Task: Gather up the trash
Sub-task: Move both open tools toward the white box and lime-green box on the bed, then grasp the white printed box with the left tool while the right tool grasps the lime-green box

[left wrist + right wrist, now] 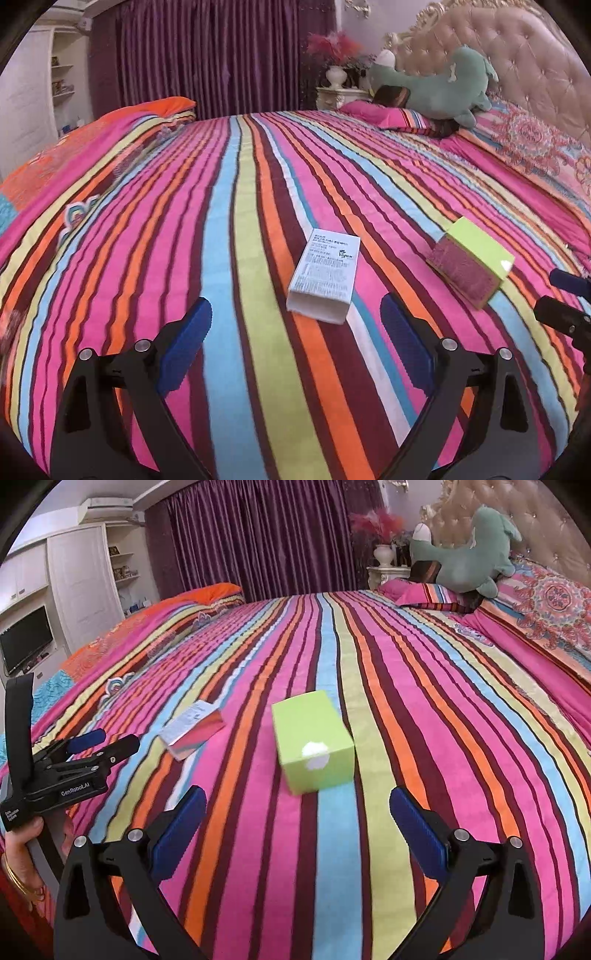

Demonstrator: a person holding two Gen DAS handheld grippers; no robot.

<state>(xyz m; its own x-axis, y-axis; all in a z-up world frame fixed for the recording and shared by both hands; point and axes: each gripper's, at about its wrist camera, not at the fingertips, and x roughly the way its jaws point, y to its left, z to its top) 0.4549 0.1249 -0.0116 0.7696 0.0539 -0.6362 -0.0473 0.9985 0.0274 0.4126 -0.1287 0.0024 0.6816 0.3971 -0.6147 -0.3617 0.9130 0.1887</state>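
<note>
In the left wrist view, the left hand-held gripper [295, 325] is held wide and empty above the striped bed [184, 221], with a white box [325, 275] lying just ahead between its fingers. In the right wrist view, the right hand-held gripper [297, 812] is likewise spread wide and empty, and a green box [314, 738] is seen just ahead on the bed.

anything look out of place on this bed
Two empty-looking cartons lie loose on the striped bedspread: a white box flat on its side, and a lime green box beside it. Both sit askew to the stripes. Nothing looks spilled or damaged.
</note>
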